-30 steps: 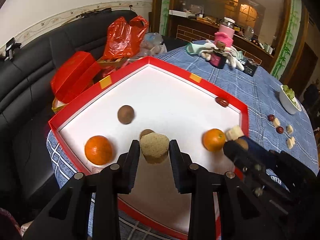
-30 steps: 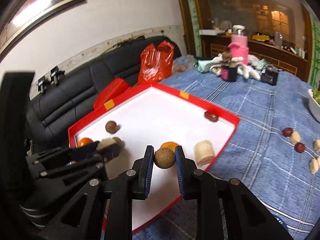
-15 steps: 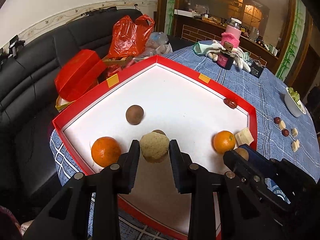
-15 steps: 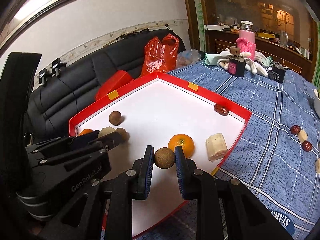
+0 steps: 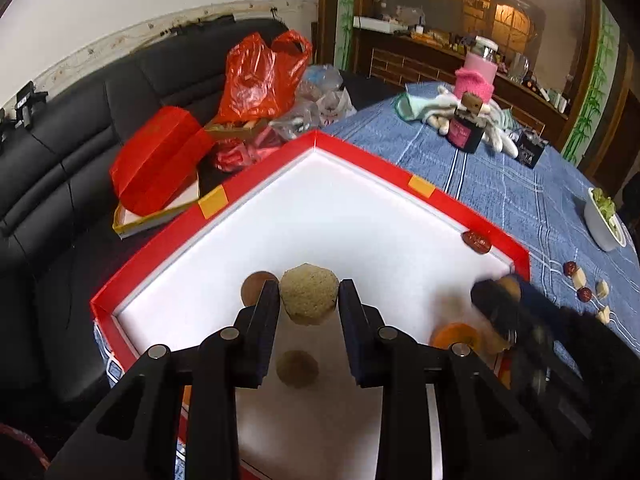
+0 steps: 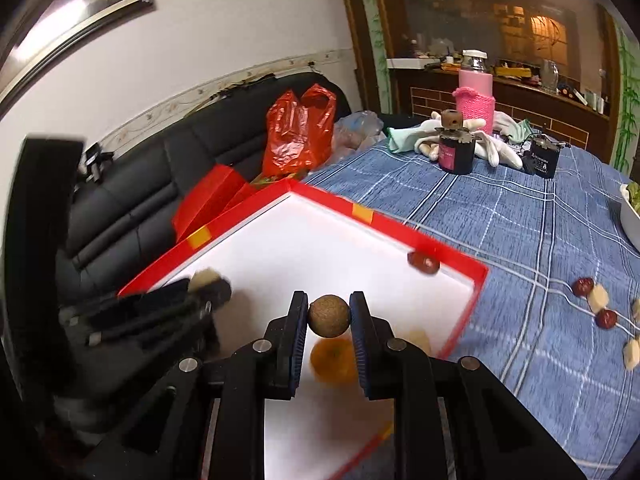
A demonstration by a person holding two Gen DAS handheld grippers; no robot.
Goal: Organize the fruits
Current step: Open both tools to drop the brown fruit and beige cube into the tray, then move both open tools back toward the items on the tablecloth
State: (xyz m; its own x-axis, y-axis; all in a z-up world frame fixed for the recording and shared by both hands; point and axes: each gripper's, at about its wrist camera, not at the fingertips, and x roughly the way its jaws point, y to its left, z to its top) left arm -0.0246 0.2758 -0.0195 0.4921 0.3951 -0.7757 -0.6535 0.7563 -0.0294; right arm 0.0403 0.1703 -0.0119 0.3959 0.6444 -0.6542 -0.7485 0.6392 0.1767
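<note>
My left gripper [image 5: 308, 300] is shut on a rough tan fruit [image 5: 308, 299] and holds it above the white floor of the red-rimmed tray [image 5: 360, 156]. A brown round fruit [image 5: 254, 287] lies just behind the left finger, and another brown one [image 5: 297, 368] lies under the gripper. An orange [image 5: 454, 334] sits at the right, near a red date [image 5: 476, 241] by the rim. My right gripper [image 6: 329, 316] is shut on a small brown ball-shaped fruit [image 6: 329, 315] above the tray [image 6: 420, 234], with an orange [image 6: 334, 360] blurred below it.
On the blue checked tablecloth [image 6: 520, 220], red dates and pale fruit pieces [image 6: 596, 300] lie right of the tray. A white bowl [image 5: 602, 220], a dark jar [image 6: 456, 152] and a pink bottle [image 6: 476, 96] stand farther back. Red bags [image 5: 260, 76] sit on the black sofa.
Both grippers have risen and tilted forward with their fruits still held. The tray contents have slid lower in both views, and the left orange has dropped out of sight.
</note>
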